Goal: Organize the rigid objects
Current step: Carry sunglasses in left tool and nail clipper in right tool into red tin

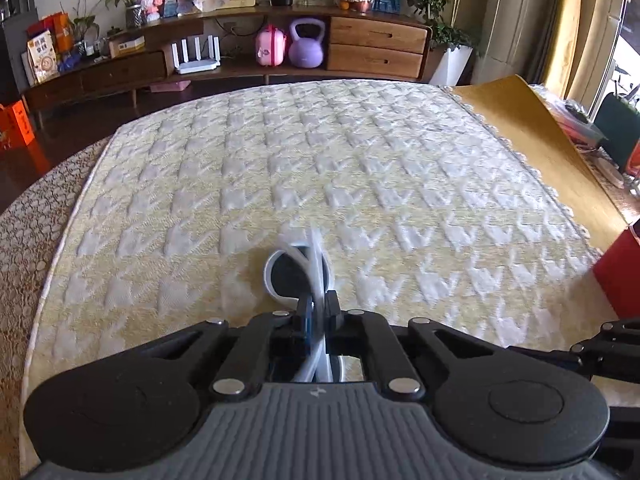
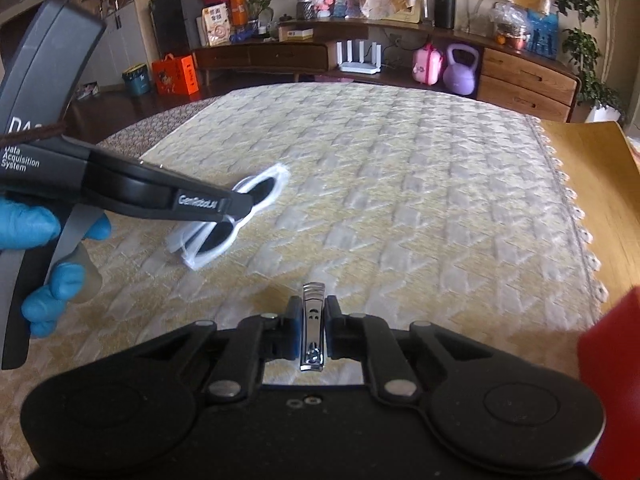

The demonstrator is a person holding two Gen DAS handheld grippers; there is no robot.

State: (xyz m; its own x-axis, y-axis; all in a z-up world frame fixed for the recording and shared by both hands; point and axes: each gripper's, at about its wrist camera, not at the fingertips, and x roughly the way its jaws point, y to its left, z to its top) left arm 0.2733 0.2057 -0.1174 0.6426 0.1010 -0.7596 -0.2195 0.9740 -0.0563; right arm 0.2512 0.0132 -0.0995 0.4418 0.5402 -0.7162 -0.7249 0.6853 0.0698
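White-framed sunglasses [image 2: 236, 216] with dark lenses are pinched in the left gripper [image 1: 318, 306], its fingers pressed onto the folded frame near the bridge. In the right wrist view the glasses hang tilted, apparently just above the quilted cream mattress [image 1: 360, 168], their long axis slanting from lower left to upper right, crosswise to the gripper's line. A gloved hand [image 2: 36, 228] holds that tool at the left edge.

Chrome nail clippers [image 2: 313, 328] sit clamped in the right gripper [image 2: 312, 312], the fingers closed on their flanks, long axis in line with the fingers and the lever end pointing forward.

Both objects appear lifted, so the coming move likely turns on where they go: a red object [image 2: 612, 360] shows at the right edge of both views, nearer the right gripper. Whether it is a container cannot be told.
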